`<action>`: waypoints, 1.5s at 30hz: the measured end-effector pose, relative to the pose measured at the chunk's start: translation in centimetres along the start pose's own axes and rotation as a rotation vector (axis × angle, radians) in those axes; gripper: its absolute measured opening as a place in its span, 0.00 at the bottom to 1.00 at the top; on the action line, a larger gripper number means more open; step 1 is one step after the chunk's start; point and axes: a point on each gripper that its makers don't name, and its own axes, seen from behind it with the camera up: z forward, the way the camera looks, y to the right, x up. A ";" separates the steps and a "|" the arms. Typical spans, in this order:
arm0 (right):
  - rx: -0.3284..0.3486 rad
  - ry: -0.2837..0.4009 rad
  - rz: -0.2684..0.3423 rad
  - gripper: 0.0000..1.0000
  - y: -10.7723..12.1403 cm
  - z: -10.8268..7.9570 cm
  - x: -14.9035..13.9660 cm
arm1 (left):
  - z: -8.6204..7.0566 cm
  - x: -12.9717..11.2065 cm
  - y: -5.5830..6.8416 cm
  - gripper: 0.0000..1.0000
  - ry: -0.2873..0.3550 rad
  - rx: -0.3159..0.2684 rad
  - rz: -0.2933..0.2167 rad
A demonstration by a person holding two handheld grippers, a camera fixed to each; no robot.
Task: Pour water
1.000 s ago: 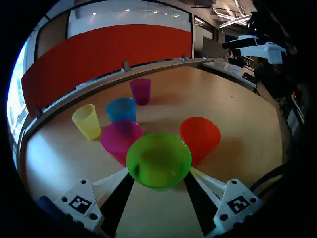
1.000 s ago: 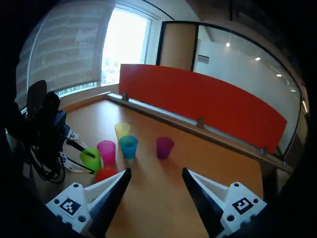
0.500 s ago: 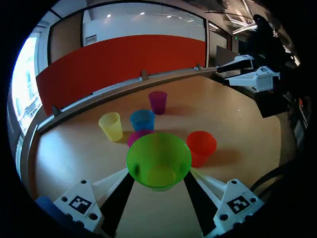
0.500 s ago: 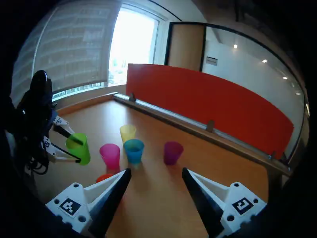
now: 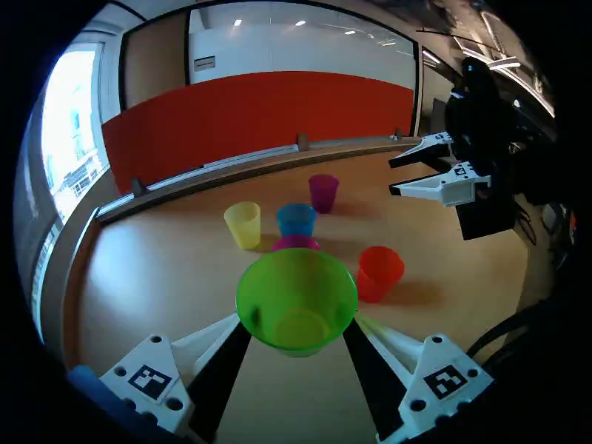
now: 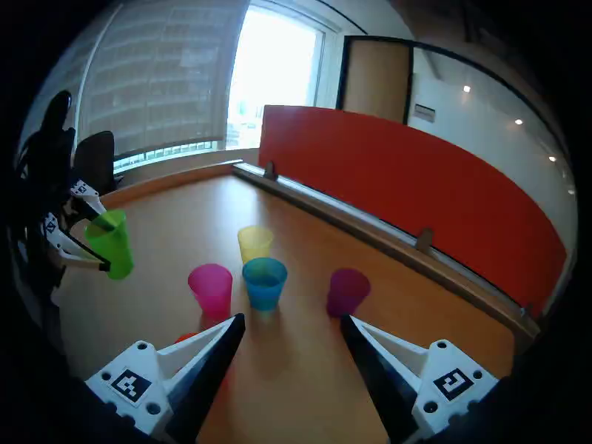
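The left hand-held gripper (image 5: 297, 320) pinches the green cup (image 5: 296, 292) between both fingers. The right hand-held gripper (image 6: 291, 318) gapes wide, empty. Beyond, on the table (image 5: 148, 281), stand a pink cup (image 5: 295, 242), blue cup (image 5: 296, 219), yellow cup (image 5: 243, 224), purple cup (image 5: 323, 192) and red cup (image 5: 379, 272).

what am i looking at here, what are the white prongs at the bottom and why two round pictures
There is no robot here: a person holds tongs in each hand, and each pair carries a wide-angle camera. The white prongs are the tips of the tongs. One picture looks along the left tongs, shut on a green cup. The other looks along the right tongs, open and holding nothing. On the wooden table stand a yellow cup, blue cup, purple cup, pink cup and red cup.
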 end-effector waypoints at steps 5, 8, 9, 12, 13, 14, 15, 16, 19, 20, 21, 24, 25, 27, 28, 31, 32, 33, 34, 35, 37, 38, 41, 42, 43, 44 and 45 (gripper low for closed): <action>0.041 -0.019 -0.031 1.00 -0.1 2.3 -0.2 | -1.7 -0.6 -0.7 0.81 -0.012 0.037 -0.003; 0.067 -0.031 -0.044 1.00 -0.3 3.7 -0.3 | -2.5 -1.0 -1.0 0.81 -0.019 0.054 -0.007; 0.075 -0.035 -0.047 1.00 -0.4 4.2 -0.4 | -2.7 -1.1 -1.1 0.81 -0.020 0.059 -0.011; 0.097 -0.049 -0.059 1.00 -0.7 5.6 -0.7 | -3.4 -1.4 -1.3 0.80 -0.021 0.074 -0.032; 0.104 -0.054 -0.064 1.00 -0.7 6.1 -0.9 | -3.6 -1.5 -1.4 0.81 -0.022 0.078 -0.042; 0.111 -0.061 -0.069 1.00 -0.8 6.6 -1.1 | -3.8 -1.6 -1.5 0.81 -0.022 0.082 -0.053; 0.117 -0.066 -0.073 1.00 -0.9 7.1 -1.2 | -4.1 -1.7 -1.6 0.81 -0.022 0.087 -0.062; 0.123 -0.071 -0.078 1.00 -0.9 7.5 -1.4 | -4.3 -1.7 -1.7 0.81 -0.021 0.093 -0.069; 0.140 -0.087 -0.089 1.00 -1.1 8.8 -1.9 | -4.8 -2.0 -2.1 0.81 -0.021 0.113 -0.088; 0.146 -0.093 -0.092 1.00 -1.1 9.2 -2.0 | -5.0 -2.1 -2.2 0.81 -0.022 0.119 -0.093; 0.152 -0.098 -0.095 1.00 -1.2 9.5 -2.2 | -5.2 -2.2 -2.3 0.80 -0.023 0.124 -0.097; 0.173 -0.112 -0.100 1.00 -1.5 10.6 -2.6 | -5.6 -2.6 -2.5 0.81 -0.028 0.137 -0.109; 0.180 -0.117 -0.102 1.00 -1.6 10.9 -2.7 | -5.7 -2.7 -2.5 0.81 -0.030 0.141 -0.113; 0.194 -0.128 -0.105 1.00 -1.9 11.7 -3.0 | -5.9 -3.0 -2.5 0.81 -0.034 0.148 -0.122; 0.199 -0.134 -0.105 1.00 -1.9 12.0 -3.1 | -6.0 -3.0 -2.5 0.81 -0.036 0.150 -0.125; 0.212 -0.151 -0.105 1.00 -2.1 13.1 -3.5 | -6.1 -3.2 -2.3 0.81 -0.038 0.156 -0.135; 0.216 -0.156 -0.104 1.00 -2.1 13.5 -3.7 | -6.2 -3.2 -2.3 0.81 -0.038 0.158 -0.139; 0.220 -0.160 -0.103 1.00 -2.2 13.8 -3.8 | -6.2 -3.3 -2.2 0.80 -0.039 0.160 -0.142; 0.223 -0.163 -0.103 1.00 -2.2 14.1 -3.9 | -6.2 -3.3 -2.2 0.81 -0.040 0.162 -0.144; 0.227 -0.167 -0.103 1.00 -2.3 14.5 -4.0 | -6.3 -3.4 -2.2 0.81 -0.041 0.164 -0.148; 0.233 -0.171 -0.106 1.00 -2.5 15.0 -4.1 | -6.3 -3.5 -2.2 0.81 -0.043 0.169 -0.153; 0.237 -0.174 -0.108 1.00 -2.6 15.4 -4.1 | -6.3 -3.5 -2.2 0.81 -0.044 0.172 -0.155; 0.250 -0.177 -0.115 1.00 -3.0 16.2 -4.1 | -6.4 -3.7 -2.3 0.81 -0.049 0.178 -0.163; 0.254 -0.178 -0.117 1.00 -3.1 16.4 -4.1 | -6.4 -3.8 -2.4 0.81 -0.050 0.180 -0.165; 0.256 -0.178 -0.119 1.00 -3.1 16.7 -4.1 | -6.4 -3.8 -2.4 0.81 -0.051 0.183 -0.168; 0.259 -0.178 -0.121 1.00 -3.2 17.0 -4.1 | -6.5 -3.9 -2.5 0.81 -0.052 0.185 -0.170; 0.261 -0.178 -0.122 1.00 -3.3 17.2 -4.0 | -6.5 -4.0 -2.5 0.81 -0.054 0.187 -0.172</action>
